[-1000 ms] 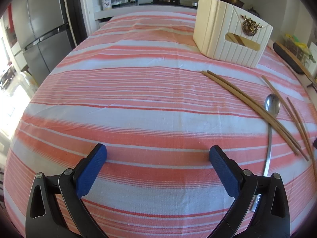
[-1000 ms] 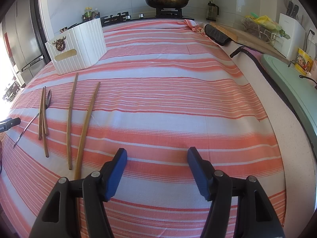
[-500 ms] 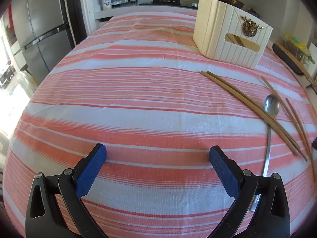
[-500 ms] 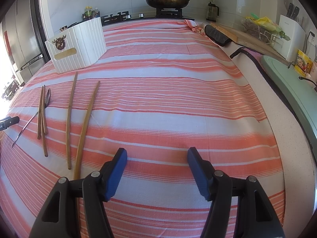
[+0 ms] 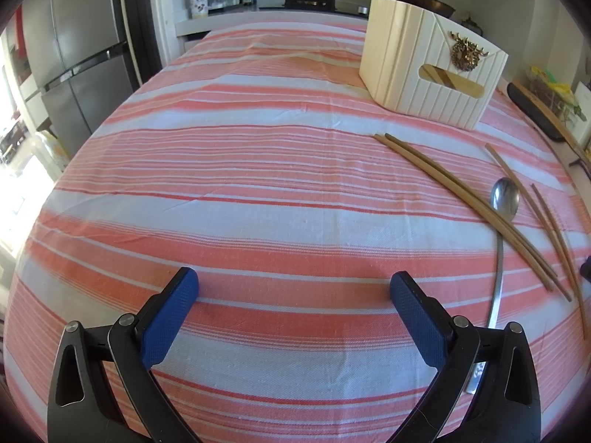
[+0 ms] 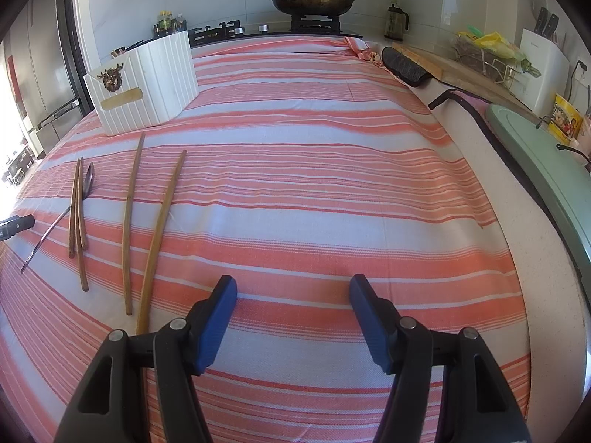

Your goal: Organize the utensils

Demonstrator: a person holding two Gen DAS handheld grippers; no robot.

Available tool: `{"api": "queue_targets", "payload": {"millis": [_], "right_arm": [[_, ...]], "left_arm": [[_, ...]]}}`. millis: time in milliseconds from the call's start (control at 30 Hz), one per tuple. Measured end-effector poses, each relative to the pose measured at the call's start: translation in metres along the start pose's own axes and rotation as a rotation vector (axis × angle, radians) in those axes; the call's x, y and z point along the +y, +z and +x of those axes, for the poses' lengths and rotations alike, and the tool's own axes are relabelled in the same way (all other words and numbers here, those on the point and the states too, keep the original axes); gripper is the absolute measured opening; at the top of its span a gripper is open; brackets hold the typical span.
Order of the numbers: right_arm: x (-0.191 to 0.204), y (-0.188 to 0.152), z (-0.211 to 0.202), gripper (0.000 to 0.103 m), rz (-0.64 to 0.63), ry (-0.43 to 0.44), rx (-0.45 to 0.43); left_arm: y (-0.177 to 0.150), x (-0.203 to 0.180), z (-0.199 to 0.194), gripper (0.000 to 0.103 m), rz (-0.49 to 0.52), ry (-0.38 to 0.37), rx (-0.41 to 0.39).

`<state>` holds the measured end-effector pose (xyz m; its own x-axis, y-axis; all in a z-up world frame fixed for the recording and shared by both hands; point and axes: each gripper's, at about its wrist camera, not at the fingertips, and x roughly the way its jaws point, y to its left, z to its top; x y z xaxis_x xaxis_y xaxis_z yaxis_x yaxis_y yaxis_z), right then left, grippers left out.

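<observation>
Hovering above the striped cloth on the table (image 6: 332, 192), both tools look poised at the very start of the job, nothing yet picked up. The right gripper (image 6: 293, 288) has its jaws standing fairly wide with only bare cloth between them; the left gripper (image 5: 293, 284) has its jaws spread wider, also empty. From the right gripper, the nearest loose pieces lie at about ten o'clock: two long light chopsticks (image 6: 160, 229), one of them running back under its left jaw, and further out a darker pair (image 6: 75, 214) lying alongside and partly over a metal spoon (image 6: 88, 179). From the left gripper the same things sit at about two o'clock, the spoon (image 5: 504, 193) with its handle trailing back beside the right jaw. The white ribbed holder (image 6: 144, 85) stands upright beyond them, near the far end of the table, with something already showing through its slot. I'd judge the step in hand is choosing a first utensil; the next move calls for swinging one gripper over a chopstick, lowering the jaws astride it and closing on so thin a thing squarely, since it lies flat on soft cloth.
</observation>
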<state>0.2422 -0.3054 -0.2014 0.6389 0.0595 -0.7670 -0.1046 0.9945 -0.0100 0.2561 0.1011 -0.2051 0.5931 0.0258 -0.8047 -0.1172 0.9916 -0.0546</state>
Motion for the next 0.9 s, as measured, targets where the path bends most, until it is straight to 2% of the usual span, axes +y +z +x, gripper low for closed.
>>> {"api": "queue_targets", "payload": {"millis": [300, 367, 433, 500, 600, 667, 833, 900], "right_arm": [[0.000, 0.000, 0.000, 0.065, 0.001, 0.001, 0.000], [0.000, 0.000, 0.000, 0.065, 0.001, 0.002, 0.000], [0.000, 0.000, 0.000, 0.065, 0.003, 0.003, -0.001], [0.000, 0.000, 0.000, 0.065, 0.002, 0.002, 0.000], [0.000, 0.000, 0.000, 0.065, 0.002, 0.002, -0.001], [0.000, 0.000, 0.000, 0.065, 0.001, 0.001, 0.000], [0.000, 0.000, 0.000, 0.065, 0.000, 0.000, 0.000], [0.000, 0.000, 0.000, 0.065, 0.000, 0.000, 0.000]], "left_arm": [[0.001, 0.001, -0.001, 0.103, -0.005, -0.020, -0.004], [0.002, 0.000, -0.006, 0.102, -0.004, -0.072, -0.012], [0.001, -0.007, -0.015, 0.102, -0.002, -0.161, -0.009], [0.002, -0.023, -0.024, 0.102, 0.041, -0.224, -0.004], [0.004, -0.054, -0.031, 0.102, 0.145, -0.256, 0.010], [0.009, -0.065, -0.032, 0.102, 0.162, -0.271, 0.013], [0.035, -0.069, -0.012, 0.102, -0.026, -0.255, 0.046], [0.042, -0.076, -0.002, 0.102, -0.073, -0.226, 0.051]]}}
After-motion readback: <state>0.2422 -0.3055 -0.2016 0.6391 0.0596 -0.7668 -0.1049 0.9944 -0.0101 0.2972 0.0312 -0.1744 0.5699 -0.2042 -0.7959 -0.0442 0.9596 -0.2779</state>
